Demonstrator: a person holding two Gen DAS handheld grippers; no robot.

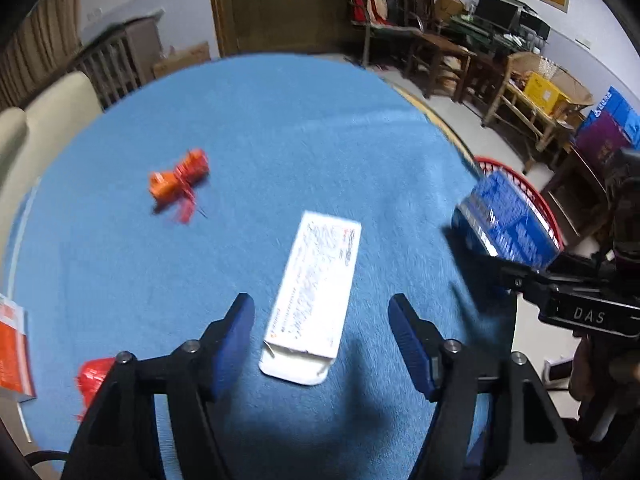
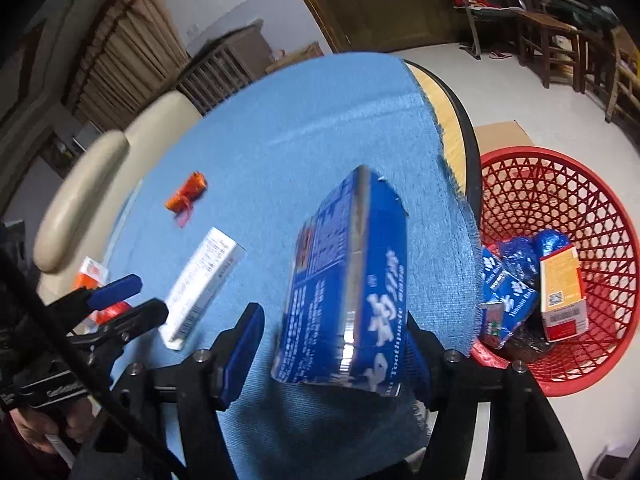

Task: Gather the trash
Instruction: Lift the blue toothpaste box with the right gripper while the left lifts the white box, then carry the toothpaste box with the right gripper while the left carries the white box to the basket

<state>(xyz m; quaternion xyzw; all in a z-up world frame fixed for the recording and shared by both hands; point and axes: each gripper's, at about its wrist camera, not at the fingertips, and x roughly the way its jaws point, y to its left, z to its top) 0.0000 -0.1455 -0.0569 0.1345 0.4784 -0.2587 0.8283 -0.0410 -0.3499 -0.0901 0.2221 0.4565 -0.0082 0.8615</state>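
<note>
A long white cardboard box (image 1: 314,300) lies flat in front of me on the blue cloth (image 1: 280,140). A blue toothpaste carton (image 2: 352,284) tilts near that cloth's edge. A crumpled orange wrapper (image 1: 180,178) lies farther back.

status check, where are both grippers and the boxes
Left gripper open over white box. Right gripper open, blue box between jaws. Basket clear.

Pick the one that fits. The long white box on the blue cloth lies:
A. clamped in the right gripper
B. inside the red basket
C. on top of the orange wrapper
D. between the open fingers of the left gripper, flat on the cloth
D: the white box lies flat on the blue cloth, its near end between the spread fingers of the left gripper, pads clear of it.
</note>
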